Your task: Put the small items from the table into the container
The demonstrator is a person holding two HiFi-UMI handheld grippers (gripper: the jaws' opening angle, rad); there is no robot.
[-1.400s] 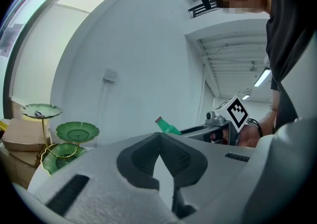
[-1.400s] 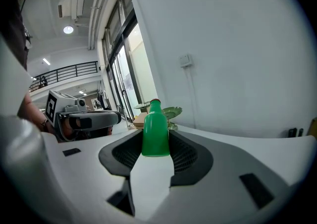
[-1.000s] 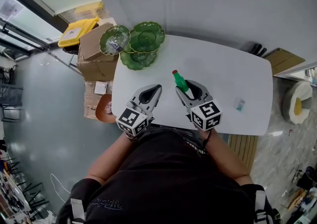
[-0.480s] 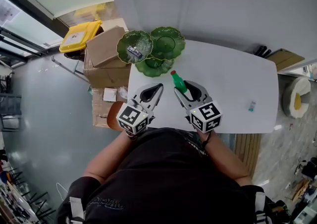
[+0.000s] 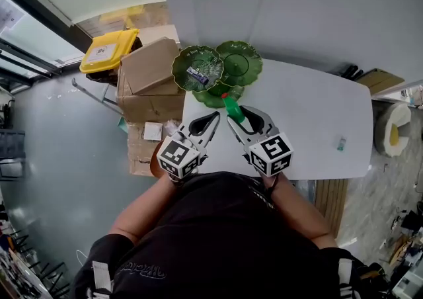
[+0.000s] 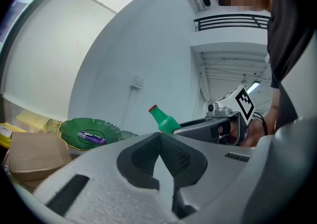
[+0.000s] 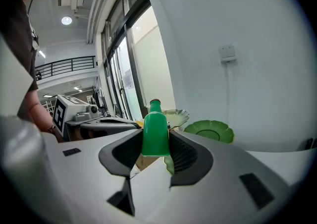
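1. Left gripper (image 5: pixel 212 117): grey moulded plastic, rear cube w/ black-&-white square markers; jaws together, ribbed dark pads meeting, nothing betw them
2. Right gripper (image 5: pixel 243 116): same build, jaws clamped on the green bottle (image 5: pixel 234 109), which is smooth glossy plastic w/ a red cap & no legible label; it sits over the left part of the white table (image 5: pixel 310 112), and in the head view its cap overlaps the nearest dish
3. Small packet (image 5: pixel 341 143): flat, pale w/ teal, on the table near its right edge, well apart from both grippers; print too small to read
4. 3 green dishes (image 5: pixel 239 63): translucent, glass-like, scalloped leaf shape, clustered & overlapping at the table's far-left corner; the left 1 holds a purple wrapped bar (image 5: pixel 198 74), wrapper text unreadable
5. Past the table's left edge: plain brown cardboard boxes (image 5: pixel 149 69) & a yellow lid (image 5: pixel 109 49) w/ a white label, illegible
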